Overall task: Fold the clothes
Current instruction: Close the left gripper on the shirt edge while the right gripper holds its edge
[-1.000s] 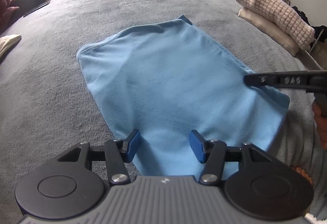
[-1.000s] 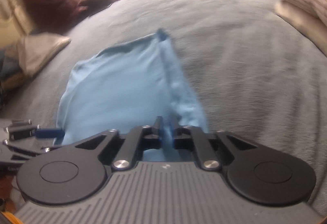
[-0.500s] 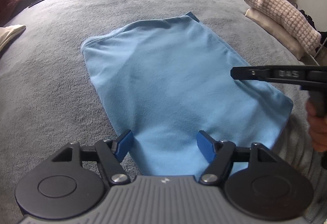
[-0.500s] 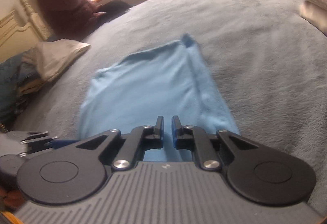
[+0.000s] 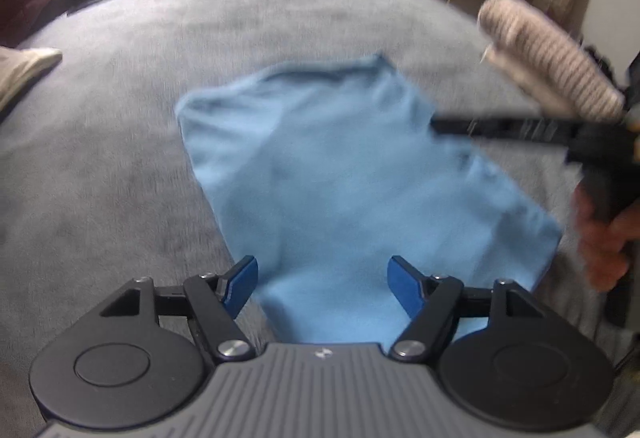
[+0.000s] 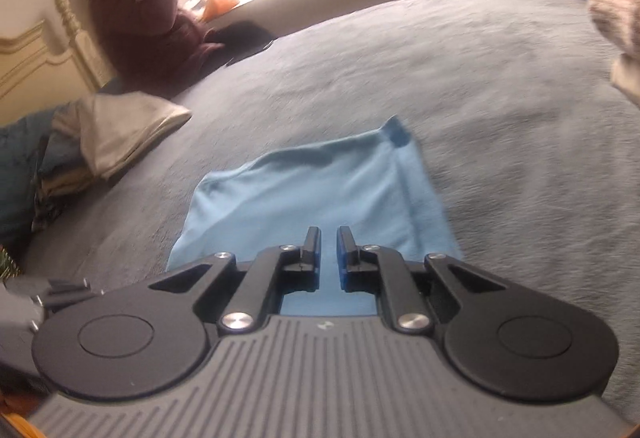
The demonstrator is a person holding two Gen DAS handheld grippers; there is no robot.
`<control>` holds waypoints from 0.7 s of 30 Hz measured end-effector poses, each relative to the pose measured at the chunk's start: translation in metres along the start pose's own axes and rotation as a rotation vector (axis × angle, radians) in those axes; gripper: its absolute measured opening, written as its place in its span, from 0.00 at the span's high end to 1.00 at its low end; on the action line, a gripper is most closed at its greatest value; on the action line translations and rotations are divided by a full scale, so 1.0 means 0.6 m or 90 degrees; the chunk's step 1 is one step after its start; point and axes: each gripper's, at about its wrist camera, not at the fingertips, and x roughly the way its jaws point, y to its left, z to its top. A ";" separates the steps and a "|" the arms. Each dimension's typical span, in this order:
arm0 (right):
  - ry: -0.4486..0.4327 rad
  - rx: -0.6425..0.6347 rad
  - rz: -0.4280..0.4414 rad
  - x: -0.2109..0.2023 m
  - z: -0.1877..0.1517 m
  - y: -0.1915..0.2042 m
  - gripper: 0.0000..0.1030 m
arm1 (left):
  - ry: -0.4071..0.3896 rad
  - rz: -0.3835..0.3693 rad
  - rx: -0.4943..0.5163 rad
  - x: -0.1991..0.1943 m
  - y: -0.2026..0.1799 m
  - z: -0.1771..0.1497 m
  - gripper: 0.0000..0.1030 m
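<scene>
Grey bedcover [image 5: 120,166] spreads wide and bare on every side of the light blue garment [image 5: 352,174], which lies flat as a rough oblong near the bed's middle, so both tools have free room to swing; only the knitted roll [image 5: 552,70] sits off the far right and the folded pile [image 6: 116,134] off the left. Its hemmed right edge [image 6: 416,198] shows layers doubled. The left gripper [image 5: 322,278] hovers over the near edge, blades wide apart, holding nothing. The right gripper [image 6: 328,250] hangs above the cloth with a narrow gap, nothing pinched. Risk, I judge: nipping one layer only would drag the stack askew.
</scene>
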 end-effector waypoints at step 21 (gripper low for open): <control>0.055 -0.012 0.015 0.075 0.096 -0.029 0.91 | 0.066 0.037 -0.087 0.071 0.043 0.050 0.22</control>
